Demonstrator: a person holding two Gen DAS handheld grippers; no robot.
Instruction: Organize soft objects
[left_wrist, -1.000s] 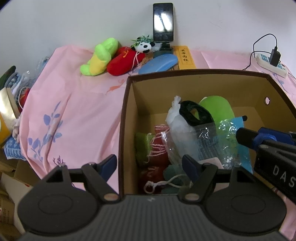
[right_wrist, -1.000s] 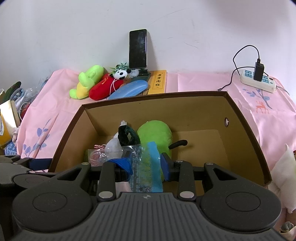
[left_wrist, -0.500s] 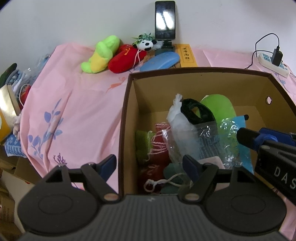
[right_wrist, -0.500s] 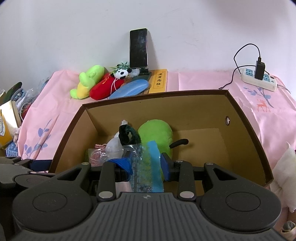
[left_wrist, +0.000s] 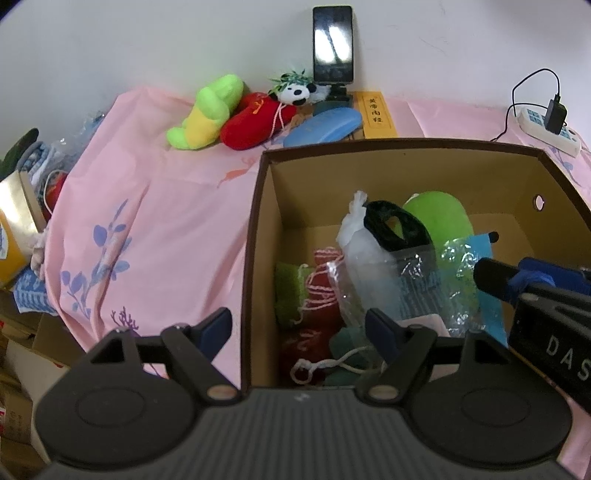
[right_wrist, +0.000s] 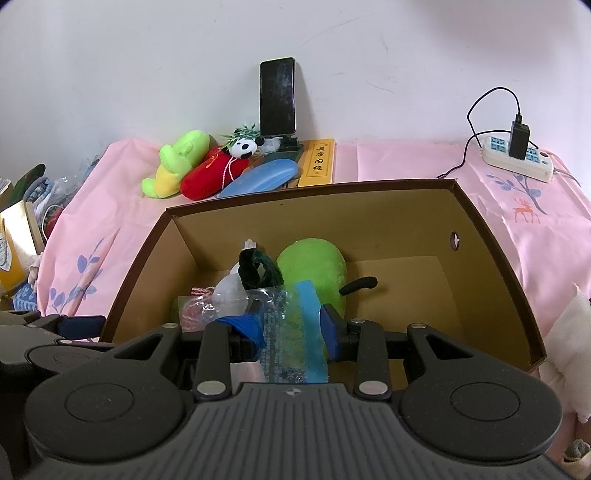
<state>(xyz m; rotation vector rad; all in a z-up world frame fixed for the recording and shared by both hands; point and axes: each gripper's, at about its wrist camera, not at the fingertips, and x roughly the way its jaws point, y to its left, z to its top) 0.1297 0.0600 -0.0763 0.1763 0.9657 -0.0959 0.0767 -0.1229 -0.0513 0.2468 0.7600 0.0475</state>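
Over box (left_wrist: 258, 236) — left gripper (left_wrist: 299, 326) open | right gripper (right_wrist: 291, 325) around packet (right_wrist: 291, 332)

Plain white wall (right_wrist: 147, 55), pink floral tablecloth (right_wrist: 406, 162)

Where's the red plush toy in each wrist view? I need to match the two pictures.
Left wrist view: red plush toy lies upper centre-left on the pink cloth, beyond the box's far-left corner.
Right wrist view: red plush toy lies upper left, again beyond the box.
Shared landmark: the upright phone against the wall, just right of the toy.
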